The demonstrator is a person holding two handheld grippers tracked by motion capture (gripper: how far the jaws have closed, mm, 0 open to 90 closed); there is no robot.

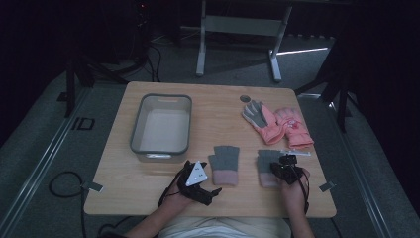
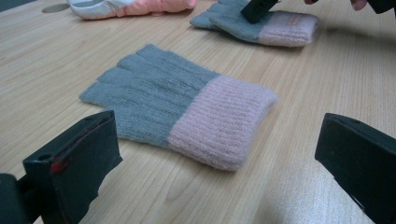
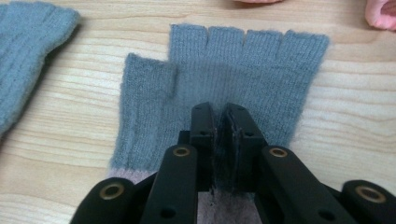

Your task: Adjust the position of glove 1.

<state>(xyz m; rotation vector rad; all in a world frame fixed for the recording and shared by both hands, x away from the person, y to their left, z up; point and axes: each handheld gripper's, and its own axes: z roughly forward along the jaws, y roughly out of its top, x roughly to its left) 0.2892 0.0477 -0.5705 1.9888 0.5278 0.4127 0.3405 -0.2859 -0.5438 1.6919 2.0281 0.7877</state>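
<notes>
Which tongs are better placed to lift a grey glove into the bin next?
Right. The right tongs are nearly closed, low over the right grey glove, probably touching it. The left tongs stand wide open, short of the left grey glove. The bin lies nearer the left, though.

right gripper [image 1: 283, 168] sits on the right grey glove [image 1: 268, 167] at 5 o'clock on the table [image 1: 218, 106]; left gripper [image 1: 198, 182] rests at 7, beside the other grey glove [image 1: 224, 164]. tub [image 1: 161, 125] at 10, pink gloves [image 1: 278, 124] at 2.
</notes>
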